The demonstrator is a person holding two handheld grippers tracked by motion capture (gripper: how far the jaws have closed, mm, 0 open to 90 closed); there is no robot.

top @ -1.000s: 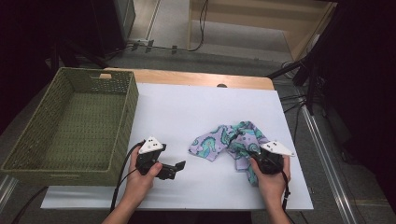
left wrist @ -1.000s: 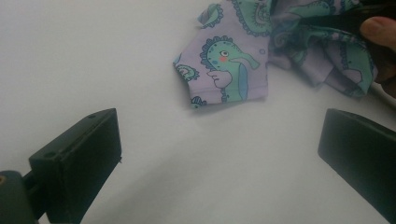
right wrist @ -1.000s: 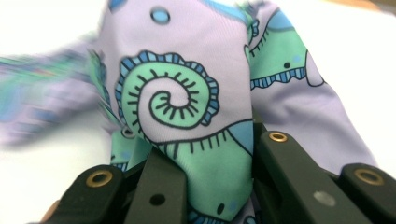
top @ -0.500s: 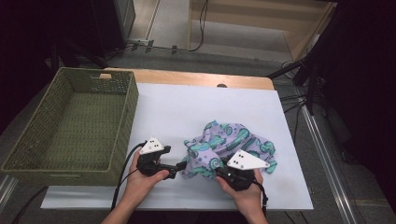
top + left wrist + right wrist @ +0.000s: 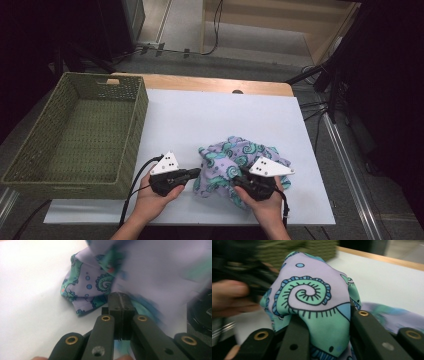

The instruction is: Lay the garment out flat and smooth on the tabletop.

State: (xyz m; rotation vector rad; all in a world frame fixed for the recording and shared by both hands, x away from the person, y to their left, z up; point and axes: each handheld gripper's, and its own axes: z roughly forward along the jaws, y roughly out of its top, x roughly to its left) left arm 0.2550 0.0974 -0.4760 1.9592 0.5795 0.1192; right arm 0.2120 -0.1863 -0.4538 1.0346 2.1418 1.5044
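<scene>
Patterned cloth [image 5: 240, 165], bunched on white table [image 5: 210, 115] near front edge: left gripper [image 5: 120, 306] jaws just closed, pressed together at its hem; right gripper [image 5: 324, 322] pinching a fold; ready for lifting.

To the left of your left hand-held gripper [image 5: 196, 173] sits a green woven basket [image 5: 131, 131] (its inside is bare), standing on the wooden surface [image 5: 210, 84]. A white sheet [image 5: 225, 117] covers that surface beneath and beyond both hand-held grippers. Farther off, past the surface's far edge, black cables [image 5: 216, 25] trail across the floor.
</scene>
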